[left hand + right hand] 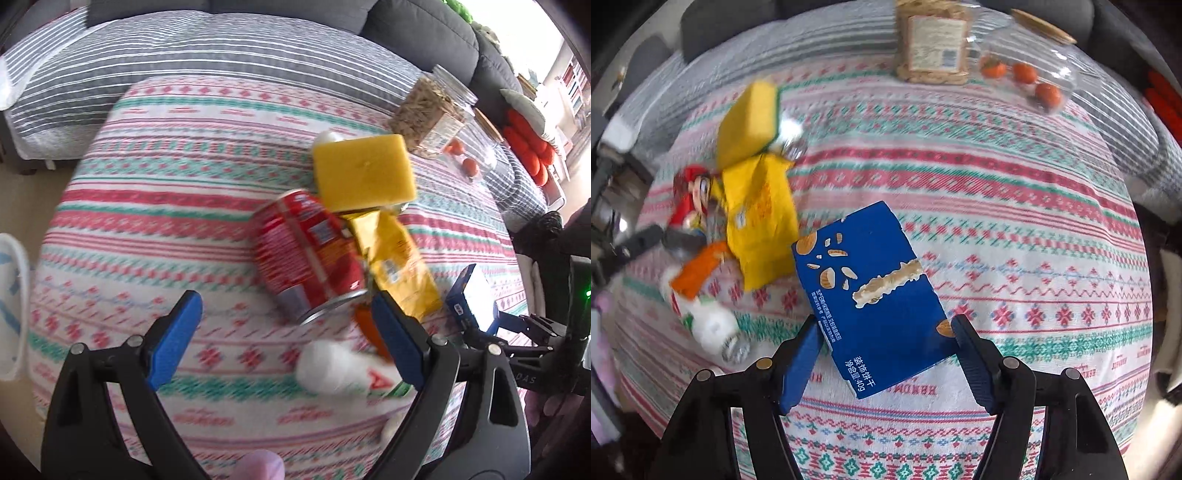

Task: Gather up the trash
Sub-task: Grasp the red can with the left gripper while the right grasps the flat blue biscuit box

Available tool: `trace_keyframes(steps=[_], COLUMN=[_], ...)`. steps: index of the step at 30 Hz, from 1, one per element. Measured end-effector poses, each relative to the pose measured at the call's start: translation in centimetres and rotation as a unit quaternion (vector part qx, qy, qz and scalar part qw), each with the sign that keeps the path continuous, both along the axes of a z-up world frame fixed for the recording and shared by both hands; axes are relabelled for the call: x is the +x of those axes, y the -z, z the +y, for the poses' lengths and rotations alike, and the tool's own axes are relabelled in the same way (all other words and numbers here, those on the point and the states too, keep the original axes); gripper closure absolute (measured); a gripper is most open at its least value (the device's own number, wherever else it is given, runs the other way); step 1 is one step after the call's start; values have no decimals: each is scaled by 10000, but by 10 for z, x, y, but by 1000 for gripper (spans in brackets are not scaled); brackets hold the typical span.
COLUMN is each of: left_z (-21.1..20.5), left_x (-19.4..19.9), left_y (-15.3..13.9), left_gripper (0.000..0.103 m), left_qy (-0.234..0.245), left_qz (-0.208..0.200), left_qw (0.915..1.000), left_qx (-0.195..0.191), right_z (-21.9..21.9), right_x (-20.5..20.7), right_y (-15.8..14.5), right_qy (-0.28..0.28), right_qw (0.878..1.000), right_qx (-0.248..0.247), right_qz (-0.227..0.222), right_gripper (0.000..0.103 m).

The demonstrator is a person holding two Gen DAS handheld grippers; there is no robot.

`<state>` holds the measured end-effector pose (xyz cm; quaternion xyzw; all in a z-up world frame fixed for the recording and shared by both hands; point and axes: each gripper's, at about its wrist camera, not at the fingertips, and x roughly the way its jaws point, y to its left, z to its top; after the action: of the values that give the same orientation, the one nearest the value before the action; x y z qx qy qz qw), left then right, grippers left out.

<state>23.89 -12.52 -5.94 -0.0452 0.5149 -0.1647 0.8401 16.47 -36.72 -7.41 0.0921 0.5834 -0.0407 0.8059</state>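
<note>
Left gripper [288, 317]: my jaws spread wide, empty, above can [308, 254].
Right gripper [886, 332]: my jaws grasp box [868, 291] over bench [1015, 229].
Advice: I should straddle the can squarely before closing.

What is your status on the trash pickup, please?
Left gripper open, empty, nearing the red can. Right gripper shut on blue biscuit box. Yellow packet and white bottle crowd the can.

Motion-blurred white bottle [332, 367] label
</note>
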Motion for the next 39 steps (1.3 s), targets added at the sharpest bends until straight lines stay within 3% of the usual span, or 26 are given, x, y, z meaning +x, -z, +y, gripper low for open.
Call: trace_keyframes(steps=[5, 9, 13, 24, 39], left_z=[-17, -20, -16, 9, 75], left_x=[12, 23, 23, 7, -13], left_y=[9, 20, 22, 6, -23], left_gripper=[11, 31, 31, 32, 32], left_qy=[58, -51, -92, -169, -476], left_qz=[66, 211, 171, 90, -166], left_qw=[9999, 9996, 9993, 9997, 9987], left_qx=[-74, -178, -315, -168, -29], right_z=[-16, -21, -21, -9, 71], right_x=[2, 2, -2, -6, 17], right_y=[-5, -11, -15, -36, -51], right_qy=[276, 311, 348, 363, -159], right_qw=[9994, 9992, 9990, 9982, 9973], right_qx=[196, 224, 193, 172, 278], right_qz=[-50, -146, -188, -453, -657], right_gripper=[31, 31, 31, 31, 31])
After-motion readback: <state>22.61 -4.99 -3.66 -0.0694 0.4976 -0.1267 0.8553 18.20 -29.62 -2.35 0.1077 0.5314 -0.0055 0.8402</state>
